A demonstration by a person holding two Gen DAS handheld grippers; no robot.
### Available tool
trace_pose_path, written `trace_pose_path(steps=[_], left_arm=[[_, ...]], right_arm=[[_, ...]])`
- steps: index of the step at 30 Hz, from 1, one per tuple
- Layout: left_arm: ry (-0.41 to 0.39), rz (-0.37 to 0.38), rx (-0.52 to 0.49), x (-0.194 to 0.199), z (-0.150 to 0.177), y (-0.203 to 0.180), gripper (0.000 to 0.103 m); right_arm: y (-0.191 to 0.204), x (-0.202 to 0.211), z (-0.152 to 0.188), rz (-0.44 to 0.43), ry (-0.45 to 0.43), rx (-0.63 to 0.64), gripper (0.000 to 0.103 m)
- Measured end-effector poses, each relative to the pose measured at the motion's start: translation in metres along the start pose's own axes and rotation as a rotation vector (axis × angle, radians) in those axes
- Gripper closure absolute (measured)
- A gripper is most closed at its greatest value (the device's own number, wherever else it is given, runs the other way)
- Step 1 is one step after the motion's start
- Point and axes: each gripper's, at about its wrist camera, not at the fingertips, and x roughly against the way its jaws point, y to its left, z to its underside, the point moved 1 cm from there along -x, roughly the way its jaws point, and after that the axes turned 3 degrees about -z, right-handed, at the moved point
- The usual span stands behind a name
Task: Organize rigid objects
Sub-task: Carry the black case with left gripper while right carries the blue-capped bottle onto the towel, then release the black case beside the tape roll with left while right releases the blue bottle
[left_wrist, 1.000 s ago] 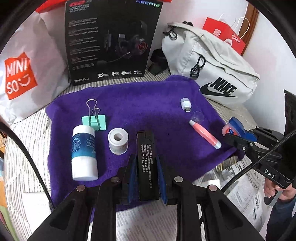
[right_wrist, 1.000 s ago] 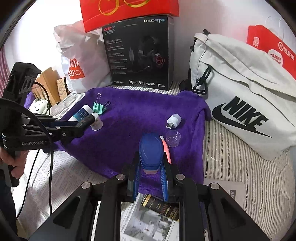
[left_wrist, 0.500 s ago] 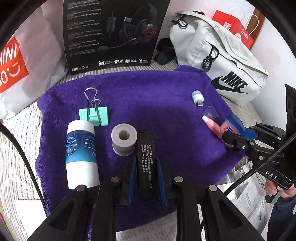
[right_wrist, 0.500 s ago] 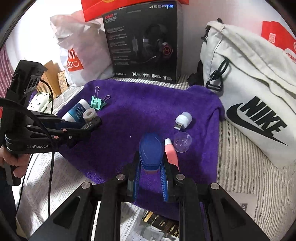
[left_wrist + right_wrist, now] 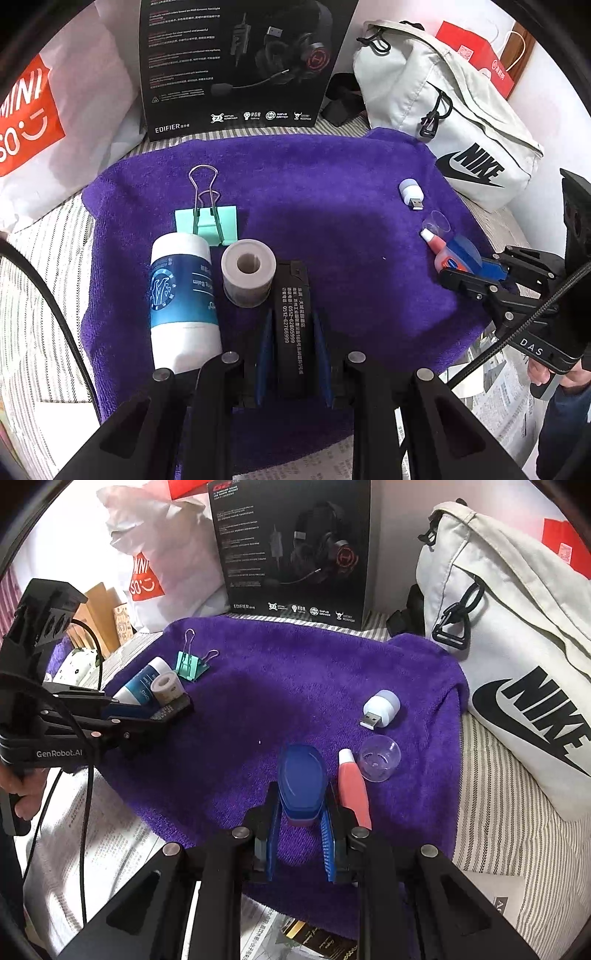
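A purple towel (image 5: 314, 177) carries the items. My left gripper (image 5: 293, 317) is shut on a flat black bar with white print (image 5: 291, 291), low over the towel beside a grey tape roll (image 5: 248, 271). Left of the roll lie a white-and-blue tube (image 5: 181, 295) and a green binder clip (image 5: 207, 219). My right gripper (image 5: 301, 794) is shut on a small blue-capped bottle (image 5: 301, 771), right beside a pink tube (image 5: 352, 786). A clear cap (image 5: 378, 753) and a white USB light (image 5: 380, 707) lie just beyond the pink tube.
A black headset box (image 5: 240, 62) stands behind the towel, a white shopping bag (image 5: 55, 122) at back left and a pale Nike bag (image 5: 517, 646) on the right. Newspaper (image 5: 103, 849) lies under the towel's near edge. A hand (image 5: 22, 797) grips the left tool.
Both grippers have sunk and moved forward over the towel. The black bar has closed in on the tape roll; the blue-capped bottle has come alongside the pink tube.
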Motion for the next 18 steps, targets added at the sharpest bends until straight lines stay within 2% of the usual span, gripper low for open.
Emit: trace_pose_path(steps=[18], left_arm=[[0.004,-0.036,-0.018,-0.004,0.000,-0.003,0.082]], right_arm=[[-0.001,-0.014,0.001,0.021,0.031,0.019,0.083]])
